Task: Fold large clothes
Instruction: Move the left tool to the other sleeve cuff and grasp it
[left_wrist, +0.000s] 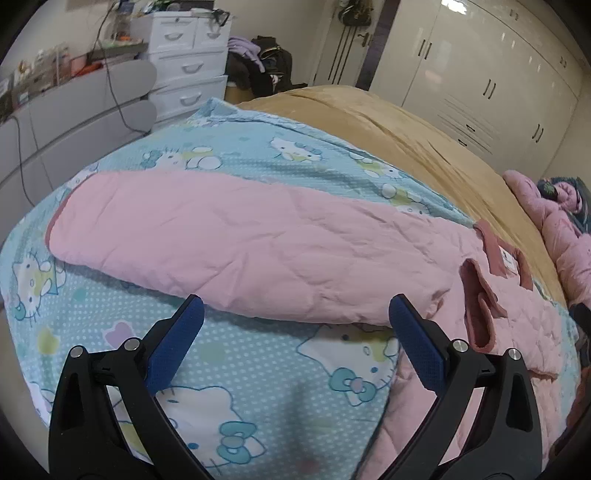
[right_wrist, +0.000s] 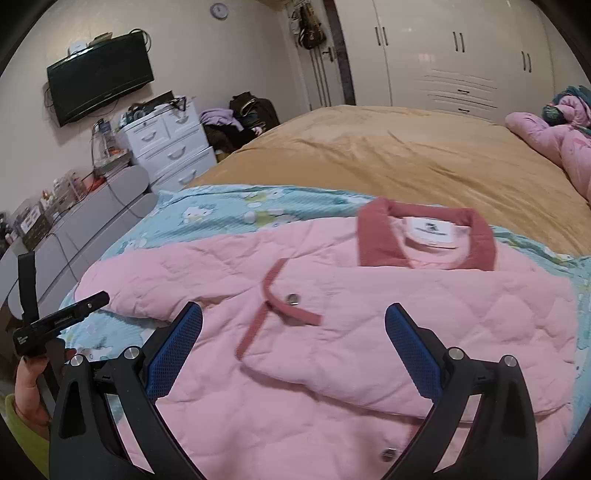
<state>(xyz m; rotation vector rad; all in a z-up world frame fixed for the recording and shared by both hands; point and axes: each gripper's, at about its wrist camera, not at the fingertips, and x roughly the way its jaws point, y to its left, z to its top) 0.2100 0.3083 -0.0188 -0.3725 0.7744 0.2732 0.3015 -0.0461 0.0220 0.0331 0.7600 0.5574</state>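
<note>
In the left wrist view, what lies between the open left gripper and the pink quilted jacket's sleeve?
Only bare blue cartoon-cat bedsheet lies between the left gripper and the pink quilted jacket's sleeve, seen in the left wrist view.

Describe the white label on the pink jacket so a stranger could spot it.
On the tan-covered bed lies a pink quilted jacket spread over a blue cartoon-cat blanket. Inside its dark pink ribbed collar sits the white square label, the jacket's only white patch.

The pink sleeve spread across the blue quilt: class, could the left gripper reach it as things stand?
Probably yes: the left gripper is open, the pink sleeve lies just beyond its fingers, nothing between.
</note>
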